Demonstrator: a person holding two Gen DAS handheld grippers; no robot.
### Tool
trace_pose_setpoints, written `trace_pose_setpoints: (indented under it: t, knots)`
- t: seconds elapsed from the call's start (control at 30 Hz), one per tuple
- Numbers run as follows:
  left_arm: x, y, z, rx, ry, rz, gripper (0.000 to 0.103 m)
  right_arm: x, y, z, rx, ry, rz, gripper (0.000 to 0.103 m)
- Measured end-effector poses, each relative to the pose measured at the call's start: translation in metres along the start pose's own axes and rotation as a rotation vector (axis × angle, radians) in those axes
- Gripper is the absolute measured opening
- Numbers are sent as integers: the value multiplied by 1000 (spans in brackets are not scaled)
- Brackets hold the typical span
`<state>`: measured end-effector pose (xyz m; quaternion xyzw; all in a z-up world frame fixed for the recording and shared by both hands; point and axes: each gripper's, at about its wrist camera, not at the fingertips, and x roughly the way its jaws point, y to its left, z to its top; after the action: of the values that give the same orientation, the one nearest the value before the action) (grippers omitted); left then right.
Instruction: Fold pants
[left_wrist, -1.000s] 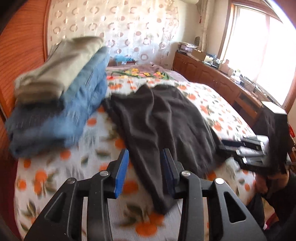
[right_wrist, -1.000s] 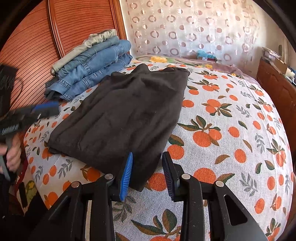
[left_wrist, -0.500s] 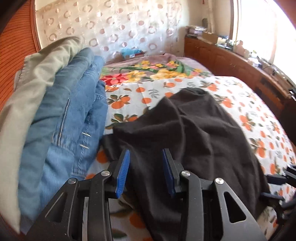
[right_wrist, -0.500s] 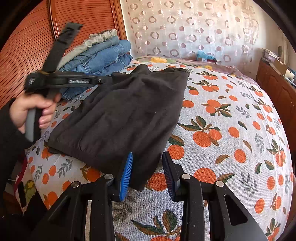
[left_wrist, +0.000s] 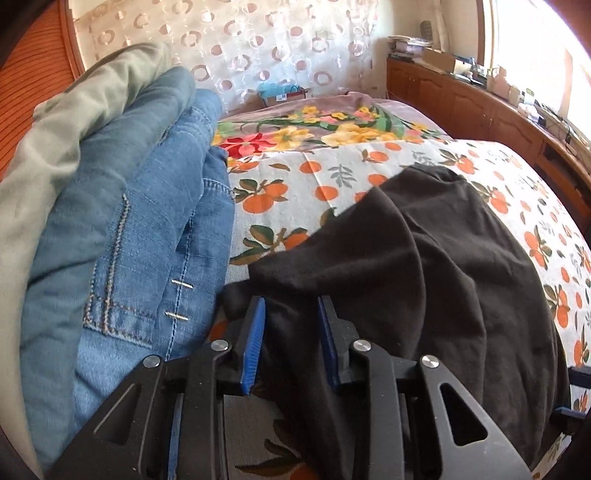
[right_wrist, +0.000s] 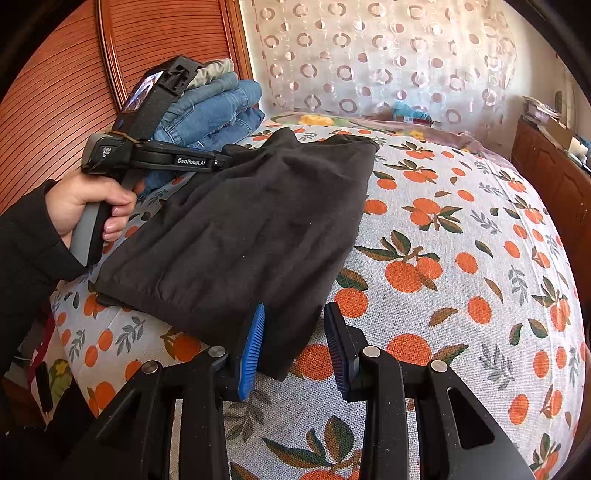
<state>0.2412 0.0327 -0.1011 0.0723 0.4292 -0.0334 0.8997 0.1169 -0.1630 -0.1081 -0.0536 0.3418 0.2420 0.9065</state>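
Black fabric pants (right_wrist: 255, 221) lay part-folded at bed's (right_wrist: 461, 229) near edge; left gripper (left_wrist: 290, 332), closing, straddled their far corner, right gripper (right_wrist: 293, 343) open around near corner; next, lift both together.

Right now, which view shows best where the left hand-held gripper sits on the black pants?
The right wrist view: it shows the left hand-held gripper from the side, at the far corner of the black pants beside the jeans. Its own view shows only dark cloth between its blue pads.
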Motion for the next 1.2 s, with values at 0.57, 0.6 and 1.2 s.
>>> trace_pose_setpoints:
  t: [0.57, 0.6, 1.2]
  knots:
    - [-13, 2, -3, -1, -39, 52, 6, 0, 0, -1, -1, -1, -1, 35]
    - [-17, 1, -5, -8, -41, 35, 8, 0, -1, -1, -1, -1, -1, 35]
    - [-100, -25, -117, -45, -57, -153, 34, -9, 2, -1, -9, -19, -42, 35]
